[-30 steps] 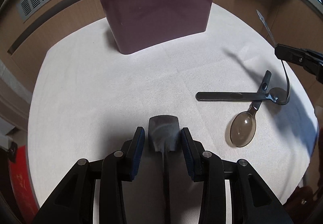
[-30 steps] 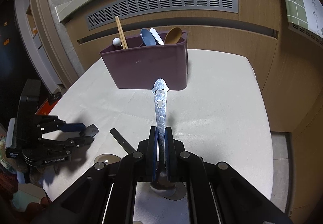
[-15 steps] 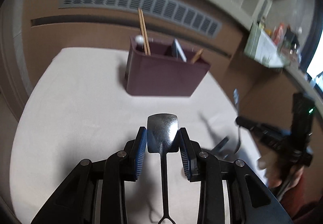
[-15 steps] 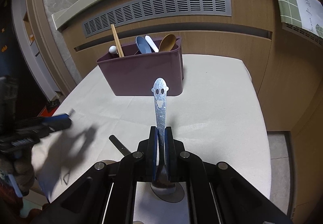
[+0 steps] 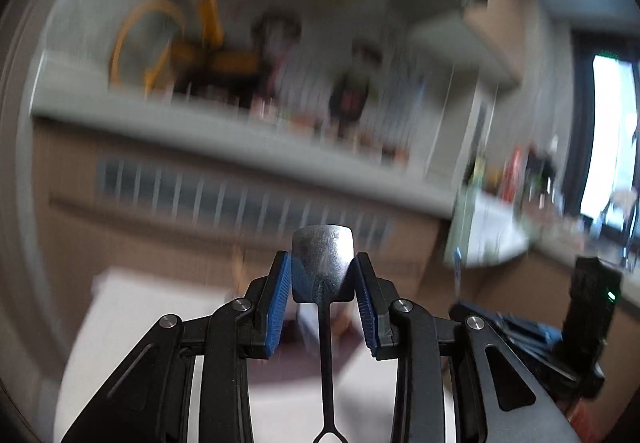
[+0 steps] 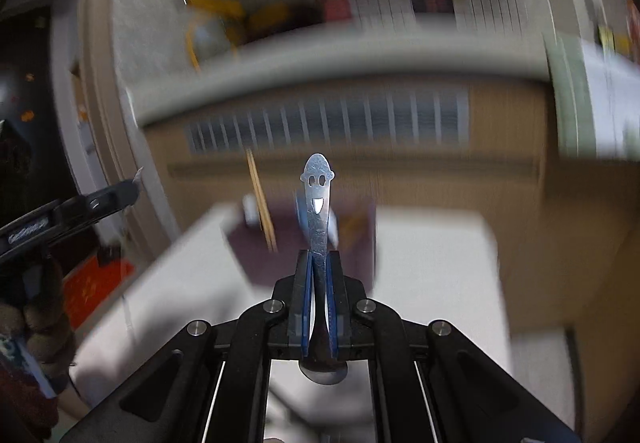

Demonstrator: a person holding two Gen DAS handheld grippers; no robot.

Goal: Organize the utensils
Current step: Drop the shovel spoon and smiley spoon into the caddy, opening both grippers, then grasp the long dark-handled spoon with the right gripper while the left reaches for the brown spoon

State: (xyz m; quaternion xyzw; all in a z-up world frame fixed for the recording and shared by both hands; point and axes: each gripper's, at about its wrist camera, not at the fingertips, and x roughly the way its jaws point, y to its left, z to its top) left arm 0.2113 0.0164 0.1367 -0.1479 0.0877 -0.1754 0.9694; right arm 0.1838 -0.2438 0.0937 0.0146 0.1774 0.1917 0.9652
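My left gripper [image 5: 322, 275] is shut on a dark metal square-headed spoon [image 5: 322, 263]; its head stands up between the blue pads and its handle hangs down. My right gripper [image 6: 319, 267] is shut on a silver spoon with a smiley-face handle [image 6: 318, 199], handle end up and bowl below the fingers. The maroon utensil holder [image 6: 256, 247] with chopsticks [image 6: 262, 203] shows blurred behind that handle in the right wrist view. The left wrist view points above the table, and the holder is hidden there.
The white table [image 6: 432, 267] lies below the right gripper. A wooden counter front with a vent grille [image 6: 328, 125] stands behind it. The left gripper [image 6: 80, 207] shows at the left of the right wrist view; the right gripper's body [image 5: 576, 331] at the right of the left wrist view.
Both grippers have lifted and tilted upward with their spoons. The views now show the counter and wall with strong motion blur. The holder has dropped lower in the right view.
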